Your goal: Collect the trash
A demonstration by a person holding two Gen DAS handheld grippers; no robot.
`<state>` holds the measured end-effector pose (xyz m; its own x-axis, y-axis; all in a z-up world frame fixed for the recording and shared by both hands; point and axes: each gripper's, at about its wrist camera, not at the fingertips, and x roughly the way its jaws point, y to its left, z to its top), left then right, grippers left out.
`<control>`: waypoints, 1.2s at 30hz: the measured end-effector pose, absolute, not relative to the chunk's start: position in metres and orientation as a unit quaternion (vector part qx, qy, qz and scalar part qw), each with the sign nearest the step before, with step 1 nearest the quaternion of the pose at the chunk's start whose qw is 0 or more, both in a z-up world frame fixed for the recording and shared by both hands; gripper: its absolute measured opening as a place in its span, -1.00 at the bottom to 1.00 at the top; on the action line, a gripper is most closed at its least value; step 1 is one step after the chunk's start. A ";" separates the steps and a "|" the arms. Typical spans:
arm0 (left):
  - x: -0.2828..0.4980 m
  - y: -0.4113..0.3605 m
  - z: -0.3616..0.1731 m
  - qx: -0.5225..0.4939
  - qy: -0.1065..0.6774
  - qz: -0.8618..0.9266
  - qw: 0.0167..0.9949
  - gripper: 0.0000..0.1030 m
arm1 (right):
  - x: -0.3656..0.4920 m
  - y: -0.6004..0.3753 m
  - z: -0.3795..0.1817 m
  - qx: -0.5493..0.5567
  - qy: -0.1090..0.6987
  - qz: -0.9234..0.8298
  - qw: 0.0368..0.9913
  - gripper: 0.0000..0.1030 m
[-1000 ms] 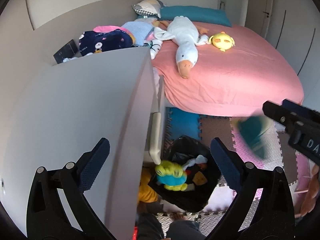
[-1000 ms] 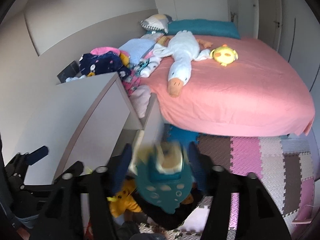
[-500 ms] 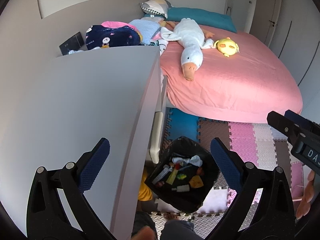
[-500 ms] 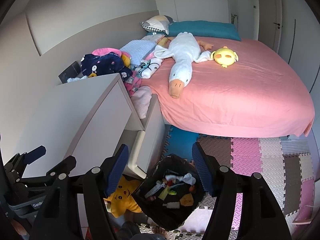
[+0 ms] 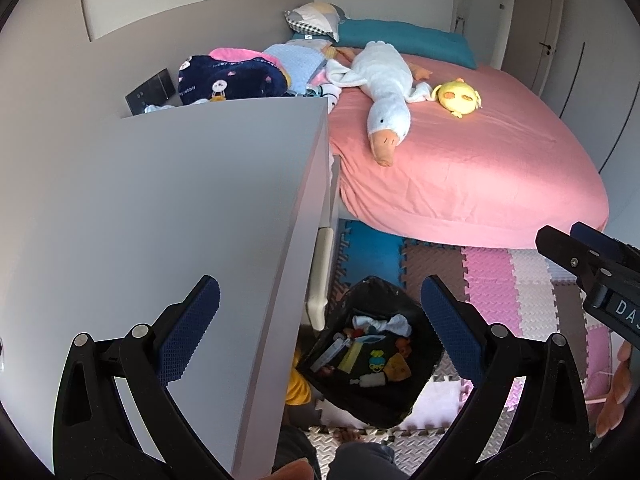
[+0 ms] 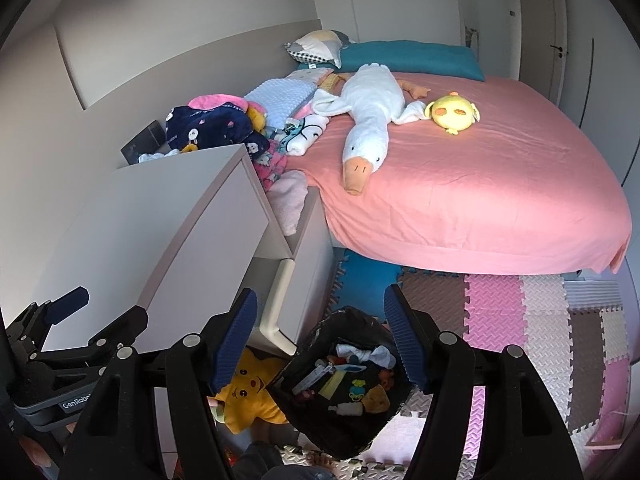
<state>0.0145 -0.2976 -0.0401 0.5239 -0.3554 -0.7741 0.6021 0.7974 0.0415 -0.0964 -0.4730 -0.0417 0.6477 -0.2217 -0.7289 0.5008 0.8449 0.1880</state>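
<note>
A black trash bin (image 5: 352,396) lined with a black bag stands on the foam floor mats below both grippers; it also shows in the right wrist view (image 6: 320,424). It holds several small pieces of trash (image 5: 370,354), among them white crumpled paper, a yellow wrapper and a small bottle (image 6: 348,409). My left gripper (image 5: 320,328) is open and empty, high above the bin and the cabinet edge. My right gripper (image 6: 320,338) is open and empty directly above the bin.
A grey-white cabinet (image 5: 160,220) fills the left, with a drawer front (image 6: 280,304) beside the bin. A pink bed (image 5: 460,160) carries a white goose plush (image 5: 384,92) and a yellow plush (image 5: 458,98). A yellow plush (image 6: 250,396) lies by the bin. Coloured foam mats (image 6: 520,320) cover the floor.
One second ago my right gripper held a teal item above the bin. It has dropped into the bin, and both grippers now stand open and empty, raised a little higher.
</note>
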 end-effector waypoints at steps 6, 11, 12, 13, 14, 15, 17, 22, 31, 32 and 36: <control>0.017 -0.297 -0.040 0.151 0.408 -0.278 0.857 0.89 | -0.096 -0.471 -0.041 0.189 0.368 -0.204 0.887 0.29; 0.017 -0.297 -0.041 0.153 0.406 -0.276 0.858 0.89 | -0.096 -0.471 -0.041 0.188 0.370 -0.202 0.887 0.30; 0.016 -0.296 -0.041 0.153 0.405 -0.276 0.858 0.89 | -0.096 -0.471 -0.041 0.188 0.370 -0.202 0.887 0.29; 0.016 -0.296 -0.040 0.153 0.404 -0.276 0.859 0.89 | -0.096 -0.471 -0.041 0.188 0.370 -0.201 0.887 0.29; 0.015 -0.296 -0.040 0.152 0.404 -0.277 0.859 0.89 | -0.096 -0.471 -0.041 0.188 0.370 -0.201 0.887 0.29; 0.015 -0.295 -0.040 0.153 0.403 -0.277 0.859 0.89 | -0.096 -0.471 -0.041 0.188 0.370 -0.201 0.887 0.30; 0.015 -0.295 -0.040 0.152 0.403 -0.276 0.859 0.89 | -0.096 -0.471 -0.041 0.188 0.370 -0.201 0.887 0.30; 0.015 -0.295 -0.039 0.151 0.403 -0.278 0.859 0.89 | -0.096 -0.471 -0.041 0.188 0.370 -0.202 0.887 0.30; 0.013 -0.295 -0.036 0.151 0.400 -0.279 0.860 0.89 | -0.095 -0.471 -0.041 0.188 0.371 -0.201 0.887 0.30; 0.013 -0.295 -0.036 0.152 0.399 -0.279 0.860 0.89 | -0.095 -0.470 -0.041 0.188 0.371 -0.202 0.887 0.30; 0.013 -0.295 -0.036 0.151 0.400 -0.281 0.859 0.89 | -0.095 -0.470 -0.041 0.188 0.372 -0.201 0.887 0.30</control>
